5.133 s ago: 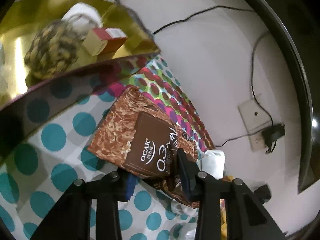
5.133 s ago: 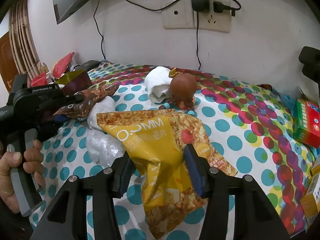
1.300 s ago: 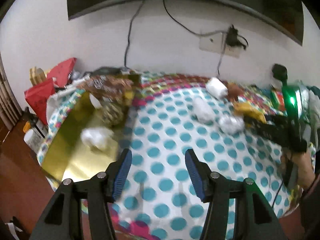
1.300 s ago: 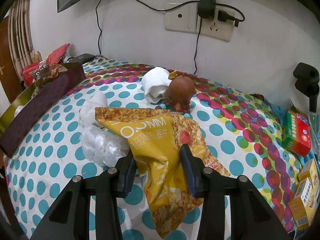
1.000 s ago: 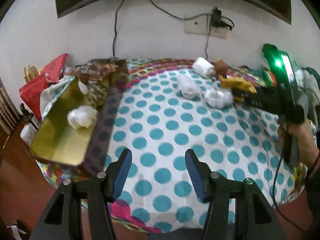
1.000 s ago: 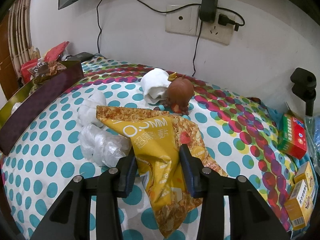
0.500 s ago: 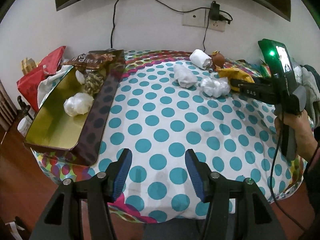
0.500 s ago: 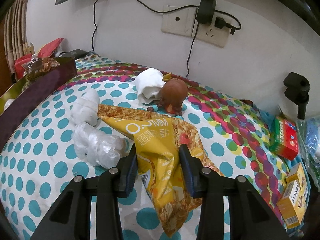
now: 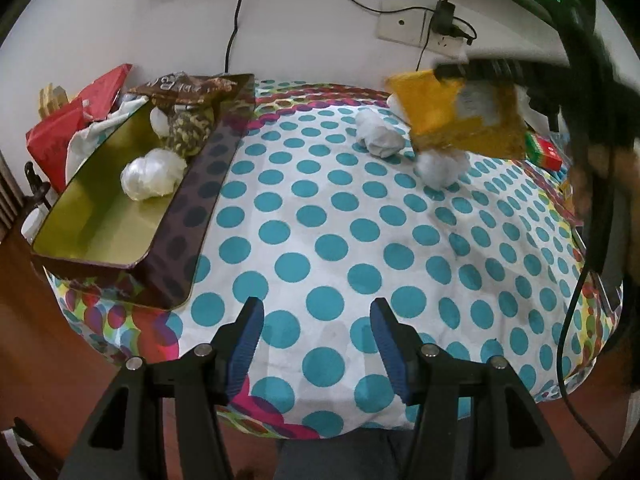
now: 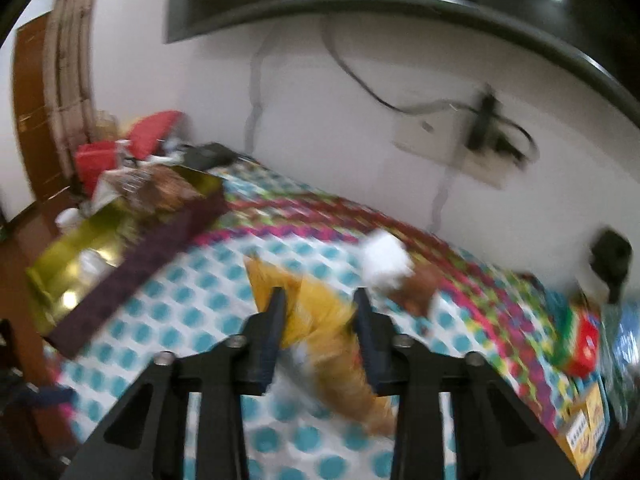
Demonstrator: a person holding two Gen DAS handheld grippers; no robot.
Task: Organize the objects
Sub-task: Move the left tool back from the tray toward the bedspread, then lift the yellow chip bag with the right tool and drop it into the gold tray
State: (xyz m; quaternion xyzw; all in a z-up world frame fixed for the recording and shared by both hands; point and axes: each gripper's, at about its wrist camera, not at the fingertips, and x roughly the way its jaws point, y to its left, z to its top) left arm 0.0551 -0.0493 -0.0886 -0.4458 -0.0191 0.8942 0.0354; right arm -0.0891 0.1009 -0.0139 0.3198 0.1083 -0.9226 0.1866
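White cloth with teal dots [image 9: 320,216] covers the table, and its far and side borders carry pink, green and purple dots. Nearest in the left wrist view is the left gripper [image 9: 316,328], which hangs over the front edge of the table with its two blue-padded fingers spread wide and nothing between them. To its left, at the table's left side, lies a long tin tray [image 9: 192,208] with a dark dotted outer wall and a gold inside. A white crumpled ball [image 9: 150,174] sits in the middle of the tray, a mottled dark and yellow ball [image 9: 188,132] lies behind it, and a brown snack bag [image 9: 184,86] rests across the far end of the tray. Beyond the tray, off the table, are red bags [image 9: 76,116]. Farther out on the cloth, toward the right, lie two white wads [image 9: 378,134], one behind the other. Just above the nearer wad hangs the yellow snack bag [image 9: 460,114], lifted clear of the cloth by the right gripper [image 10: 318,322], whose fingers are closed against the bag on both sides; this view is blurred. Behind the bag in the right wrist view are a white roll [image 10: 386,258] and a brown round toy [image 10: 420,286], close together. A red and green box [image 10: 576,340] lies at the far right. On the white wall behind is a socket plate [image 9: 404,28] with a black plug and cables.
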